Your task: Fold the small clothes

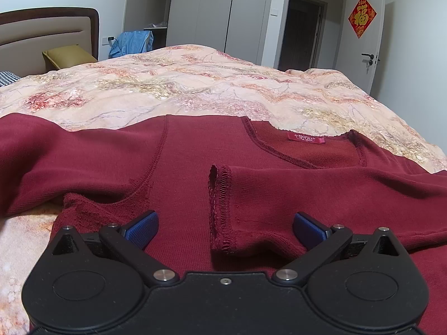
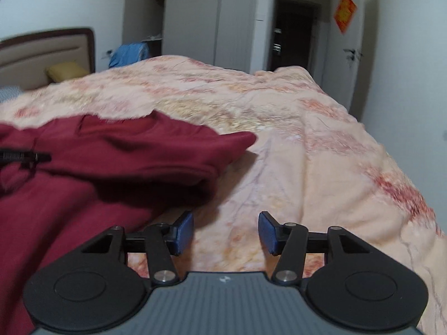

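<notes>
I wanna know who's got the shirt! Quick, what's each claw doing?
Left claw: open, holding nothing, over the red shirt.
Right claw: open, holding nothing, over the bedspread.

Floral bed (image 1: 195, 83), grey wardrobe (image 1: 206, 14), white door (image 1: 363, 42)

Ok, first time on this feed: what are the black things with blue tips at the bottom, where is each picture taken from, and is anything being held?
Those are two handheld grippers, each with a camera looking forward along its fingers. In the left wrist view, the left gripper stands open above a dark red top spread on the floral quilt, one sleeve folded across its chest. In the right wrist view, blurred, the right gripper is open over bare quilt beside the top's edge. Neither holds anything.
</notes>
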Tool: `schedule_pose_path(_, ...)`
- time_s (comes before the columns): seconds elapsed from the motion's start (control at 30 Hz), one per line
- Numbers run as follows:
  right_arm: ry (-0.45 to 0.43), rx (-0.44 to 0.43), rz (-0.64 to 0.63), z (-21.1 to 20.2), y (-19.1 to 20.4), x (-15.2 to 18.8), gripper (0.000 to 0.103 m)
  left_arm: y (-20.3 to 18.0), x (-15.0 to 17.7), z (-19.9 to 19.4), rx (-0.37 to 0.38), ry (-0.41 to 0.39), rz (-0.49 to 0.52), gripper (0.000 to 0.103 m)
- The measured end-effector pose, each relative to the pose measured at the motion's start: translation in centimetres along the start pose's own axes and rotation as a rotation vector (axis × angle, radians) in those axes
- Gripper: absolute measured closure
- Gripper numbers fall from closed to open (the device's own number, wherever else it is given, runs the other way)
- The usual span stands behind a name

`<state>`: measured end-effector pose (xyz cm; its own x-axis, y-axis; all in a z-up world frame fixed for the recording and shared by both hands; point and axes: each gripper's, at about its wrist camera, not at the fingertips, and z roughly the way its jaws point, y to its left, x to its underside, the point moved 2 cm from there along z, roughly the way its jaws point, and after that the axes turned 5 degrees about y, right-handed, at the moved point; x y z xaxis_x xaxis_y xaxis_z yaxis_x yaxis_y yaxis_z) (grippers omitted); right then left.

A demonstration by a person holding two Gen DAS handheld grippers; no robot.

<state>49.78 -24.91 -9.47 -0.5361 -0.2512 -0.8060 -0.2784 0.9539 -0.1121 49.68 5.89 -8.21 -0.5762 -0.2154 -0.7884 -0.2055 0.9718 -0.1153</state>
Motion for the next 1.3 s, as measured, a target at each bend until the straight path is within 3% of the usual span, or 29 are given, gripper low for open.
schedule_pose_path(0.17, -0.083, 0.078, -0.072, 0.6, 1.9, -1.4, 0.049, 0.0, 0.0, 0.0, 0.000, 0.000, 0.000, 0.000)
schedule_pose_path(0.27, -0.084, 0.068, -0.100, 1.1, 2.3, -1.8, 0.088, 0.0, 0.0, 0.0, 0.000, -0.001, 0.000, 0.000)
schedule_pose_path(0.4, -0.047, 0.087, -0.078, -0.1, 2.4, -1.3, 0.098, 0.0, 0.0, 0.0, 0.000, -0.001, 0.000, 0.000)
schedule_pose_path(0.57, 0.025, 0.011, 0.125, 0.0, 0.2, 0.4, 0.098, 0.1, 0.0, -0.1, 0.001, -0.004, 0.000, 0.000)
schedule_pose_path(0.9, 0.036, 0.020, 0.177, 0.6, 0.4, 0.9, 0.096, 0.1, -0.1, -0.1, 0.006, -0.005, -0.005, 0.000)
schedule_pose_path(0.97, 0.041, 0.005, 0.196, 0.0, 0.3, 0.8, 0.088, 0.3, -0.5, -0.4, 0.024, 0.007, -0.014, 0.001)
schedule_pose_path(1.03, 0.037, 0.005, 0.210, -1.0, 0.2, 0.8, 0.064, 0.9, -1.1, -1.2, 0.067, 0.013, -0.041, 0.001)
schedule_pose_path(1.07, 0.027, 0.007, 0.206, -1.7, 0.3, 0.9, 0.047, 1.4, -1.4, -1.7, 0.088, 0.016, -0.069, 0.001)
schedule_pose_path(1.17, 0.009, 0.009, 0.171, -3.9, 0.9, 0.8, 0.029, 3.3, -1.8, -4.0, 0.118, 0.023, -0.180, 0.001)
schedule_pose_path(1.2, 0.004, -0.001, 0.168, -4.5, 1.1, 0.8, 0.017, 3.9, -1.8, -4.8, 0.121, 0.028, -0.208, 0.001)
schedule_pose_path(1.27, -0.012, -0.041, 0.173, -5.8, 1.8, 0.6, 0.003, 5.2, -1.7, -6.6, 0.116, 0.033, -0.236, 0.001)
schedule_pose_path(1.3, -0.024, -0.065, 0.172, -6.5, 2.2, 0.5, 0.000, 6.0, -1.6, -7.6, 0.110, 0.029, -0.249, 0.001)
